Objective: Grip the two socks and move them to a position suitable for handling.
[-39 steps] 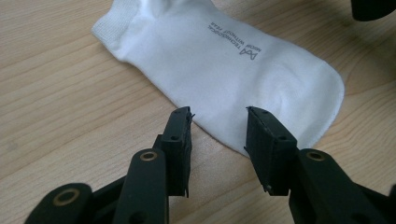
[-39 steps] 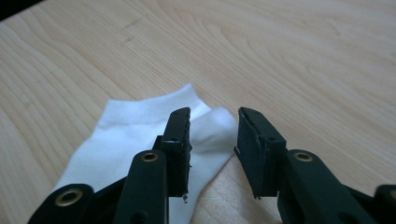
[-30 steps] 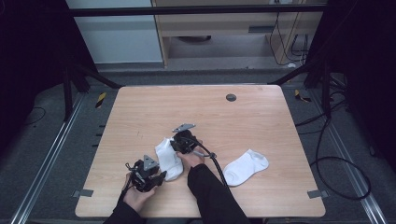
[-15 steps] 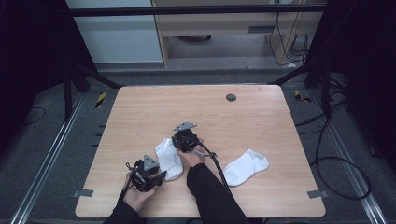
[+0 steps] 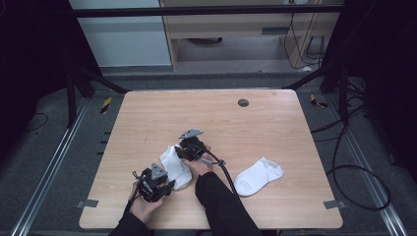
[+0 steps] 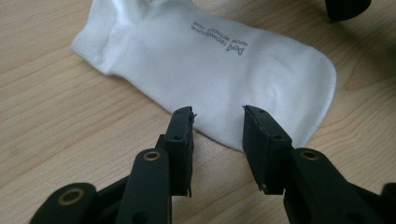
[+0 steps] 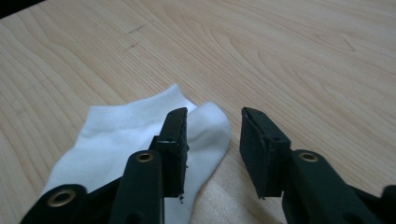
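Observation:
A white ankle sock (image 5: pixel 173 162) with a small grey print lies flat on the table's near left part. My left gripper (image 5: pixel 168 180) is at its near end, and the left gripper view has the open jaws (image 6: pixel 217 112) just above the sock's toe edge (image 6: pixel 210 60). My right gripper (image 5: pixel 180 153) is at the sock's far end. Its jaws (image 7: pixel 214 112) have just been opening and stand apart over the cuff and heel (image 7: pixel 121 126), pinching nothing. A second white sock (image 5: pixel 258 175) lies apart to the right.
The wooden table (image 5: pixel 206 118) has a round dark grommet (image 5: pixel 243 103) near its far edge. The right gripper's cable (image 5: pixel 223 169) trails between the two socks. Metal rails and floor cables flank the table.

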Action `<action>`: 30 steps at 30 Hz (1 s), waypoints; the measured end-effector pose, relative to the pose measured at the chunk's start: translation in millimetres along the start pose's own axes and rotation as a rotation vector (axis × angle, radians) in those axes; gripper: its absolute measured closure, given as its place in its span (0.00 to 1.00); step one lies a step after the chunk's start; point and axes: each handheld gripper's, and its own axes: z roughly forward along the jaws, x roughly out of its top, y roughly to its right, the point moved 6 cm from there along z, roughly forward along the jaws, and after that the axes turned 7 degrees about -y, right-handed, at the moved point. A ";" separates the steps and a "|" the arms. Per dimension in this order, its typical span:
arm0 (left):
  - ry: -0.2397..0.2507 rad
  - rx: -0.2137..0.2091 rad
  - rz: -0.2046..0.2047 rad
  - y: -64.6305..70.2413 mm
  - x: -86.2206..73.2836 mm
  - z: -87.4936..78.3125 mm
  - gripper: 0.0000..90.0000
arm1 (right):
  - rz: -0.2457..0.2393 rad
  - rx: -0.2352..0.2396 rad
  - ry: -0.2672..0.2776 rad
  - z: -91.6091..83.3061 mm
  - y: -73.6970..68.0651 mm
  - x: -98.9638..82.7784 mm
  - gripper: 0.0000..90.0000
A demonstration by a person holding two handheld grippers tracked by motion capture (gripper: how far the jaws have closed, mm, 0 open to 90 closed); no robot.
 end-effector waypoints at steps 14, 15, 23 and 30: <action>-0.001 -0.002 0.002 0.0 0.1 0.1 0.70 | -0.022 0.001 -0.083 5.4 -7.4 -4.7 0.93; -0.001 -0.001 0.002 -0.1 0.1 0.1 0.70 | -0.021 -0.001 -0.086 4.9 -7.6 -5.0 0.95; -0.006 0.007 0.002 -1.8 0.7 0.2 0.71 | -0.009 0.013 -0.070 -12.4 -2.3 -5.5 0.96; 0.001 0.029 0.007 -4.6 3.4 1.5 0.72 | -0.010 0.008 -0.083 -41.7 4.5 -15.2 0.96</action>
